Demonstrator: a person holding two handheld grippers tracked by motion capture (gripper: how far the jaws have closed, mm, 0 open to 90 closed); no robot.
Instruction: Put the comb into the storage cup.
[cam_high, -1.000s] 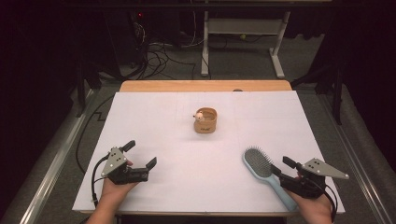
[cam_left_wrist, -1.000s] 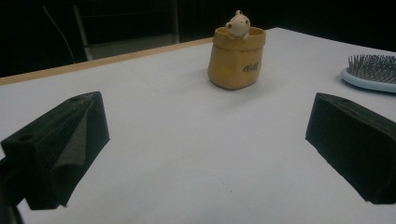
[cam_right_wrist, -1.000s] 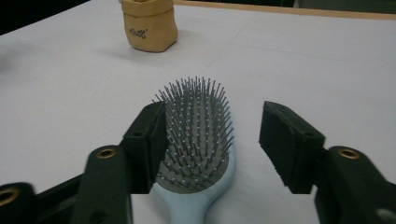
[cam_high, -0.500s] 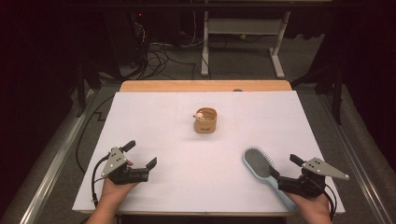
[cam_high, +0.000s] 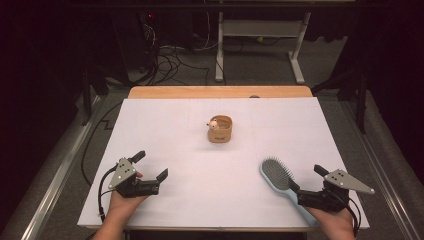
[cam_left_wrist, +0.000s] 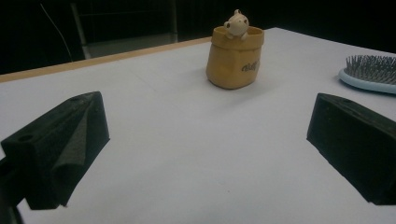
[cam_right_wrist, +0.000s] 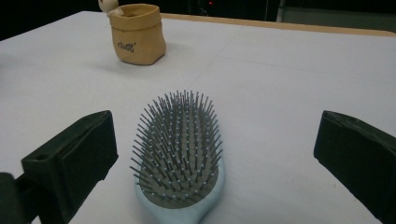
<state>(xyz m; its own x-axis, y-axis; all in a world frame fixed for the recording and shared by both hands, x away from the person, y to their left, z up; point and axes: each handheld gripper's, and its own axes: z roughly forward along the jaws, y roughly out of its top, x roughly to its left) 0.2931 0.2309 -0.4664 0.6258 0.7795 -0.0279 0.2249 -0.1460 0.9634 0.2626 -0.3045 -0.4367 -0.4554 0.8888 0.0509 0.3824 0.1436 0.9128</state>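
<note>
A light-blue hairbrush (cam_high: 276, 175) lies bristles up on the white table near the right front, seen close up as the hairbrush (cam_right_wrist: 180, 149) in the right gripper view. My right gripper (cam_high: 306, 177) stands open around its handle; the jaws have just been opening and the pads are off it. A tan bag-shaped pot (cam_high: 221, 129) with a small bear figure on its rim stands mid-table. My left gripper (cam_high: 151, 165) rests open at the left front with nothing between its jaws, facing the pot (cam_left_wrist: 233, 58) and the brush head (cam_left_wrist: 371, 74).
A white sheet covers the table (cam_high: 165, 125), with a bare wooden strip (cam_high: 220, 92) along the far edge. Beyond it are floor cables (cam_high: 170, 55) and a white desk frame (cam_high: 260, 35). Dark floor lies on both sides.
My right gripper's jaws have spread apart and let go of the brush handle. The brush stays lying on the table. Both hands and the left gripper have kept still.
</note>
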